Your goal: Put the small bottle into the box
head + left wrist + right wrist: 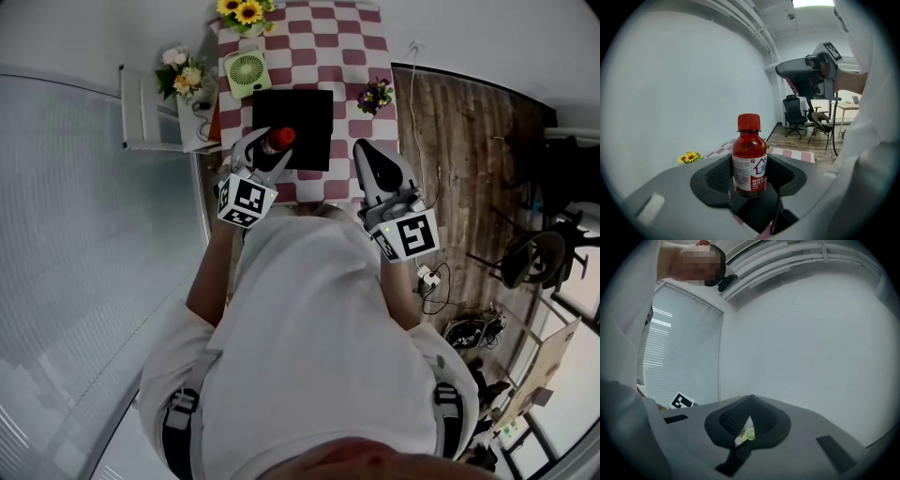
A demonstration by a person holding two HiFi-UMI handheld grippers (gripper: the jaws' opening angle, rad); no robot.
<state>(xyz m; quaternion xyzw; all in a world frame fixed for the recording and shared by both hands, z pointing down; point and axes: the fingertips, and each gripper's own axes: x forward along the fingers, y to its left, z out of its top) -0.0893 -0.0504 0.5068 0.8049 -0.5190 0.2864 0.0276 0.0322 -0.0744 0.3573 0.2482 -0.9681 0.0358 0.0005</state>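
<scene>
Left gripper (750, 183) pinches bottle (749, 158) over box (305, 117) edge; right gripper (746, 420) pressed together, empty. Risk: early release tips bottle outside.

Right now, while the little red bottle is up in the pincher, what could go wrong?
1. The left gripper holds the small bottle only by its lower half, so it could tip or slip out.
2. In the head view the bottle sits near the edge of the black box, so letting go now might drop it on the rim or onto the checkered table.
</scene>
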